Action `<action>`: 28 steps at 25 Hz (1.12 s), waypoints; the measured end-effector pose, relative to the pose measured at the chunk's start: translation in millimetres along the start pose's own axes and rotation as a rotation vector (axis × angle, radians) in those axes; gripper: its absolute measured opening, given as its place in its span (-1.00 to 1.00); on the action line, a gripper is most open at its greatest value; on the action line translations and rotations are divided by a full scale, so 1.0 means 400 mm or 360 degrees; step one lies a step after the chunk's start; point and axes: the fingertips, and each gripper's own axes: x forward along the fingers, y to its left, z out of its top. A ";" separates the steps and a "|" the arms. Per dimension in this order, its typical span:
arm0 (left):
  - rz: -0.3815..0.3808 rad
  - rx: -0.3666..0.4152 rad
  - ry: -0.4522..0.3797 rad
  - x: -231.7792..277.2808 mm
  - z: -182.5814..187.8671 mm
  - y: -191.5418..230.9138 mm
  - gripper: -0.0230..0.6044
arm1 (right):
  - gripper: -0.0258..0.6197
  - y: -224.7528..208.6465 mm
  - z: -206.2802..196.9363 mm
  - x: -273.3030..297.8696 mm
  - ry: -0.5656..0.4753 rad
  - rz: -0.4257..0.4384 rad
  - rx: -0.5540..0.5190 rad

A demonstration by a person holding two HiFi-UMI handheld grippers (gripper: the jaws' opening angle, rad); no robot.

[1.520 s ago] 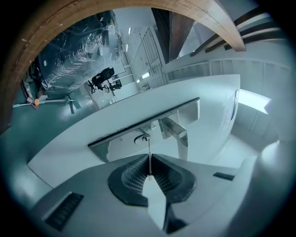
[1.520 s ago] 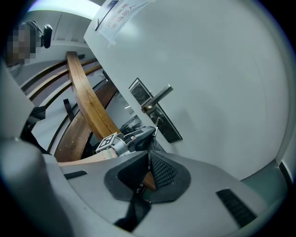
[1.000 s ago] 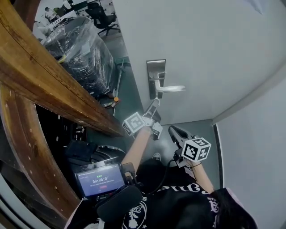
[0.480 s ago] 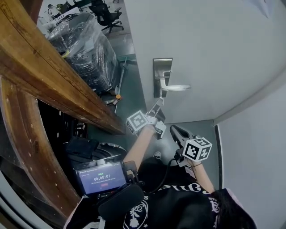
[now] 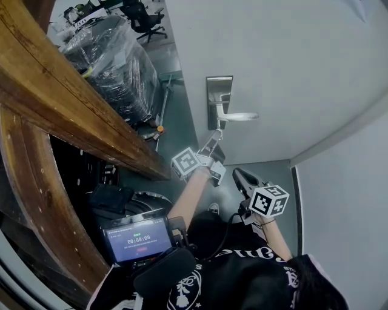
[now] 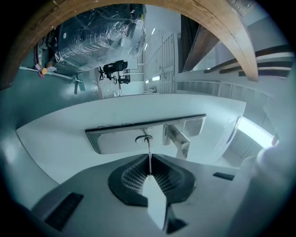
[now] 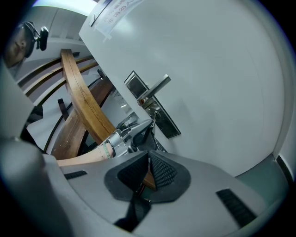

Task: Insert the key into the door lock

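A steel lock plate with a lever handle sits on the white door. My left gripper is just below the plate, shut on a key. In the left gripper view the thin key blade runs from the closed jaws of that gripper up to the keyhole, its tip at the hole; a white tag hangs behind. My right gripper hangs lower right, away from the door. In the right gripper view that gripper is shut on nothing, facing the lock plate.
A curved wooden rail runs along the left. Behind it stands a plastic-wrapped load and an office chair. A device with a lit screen sits at the person's chest. A grey side wall closes the right.
The head view has shifted a little. My left gripper with the key has edged slightly closer to the plate's lower end. The right gripper has barely moved.
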 end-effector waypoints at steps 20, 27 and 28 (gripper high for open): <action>0.0036 -0.0293 -0.0052 0.079 0.057 0.031 -0.85 | -0.84 -0.056 -0.010 -0.010 -0.0011 -0.0036 0.0031; 0.0066 0.0001 0.0023 0.088 0.061 0.038 -0.84 | -0.84 -0.080 -0.011 -0.026 -0.0031 -0.0062 0.0049; 0.0078 0.0071 0.0061 0.088 0.060 0.038 -0.83 | -0.84 -0.078 -0.011 -0.026 -0.0029 -0.0056 0.0050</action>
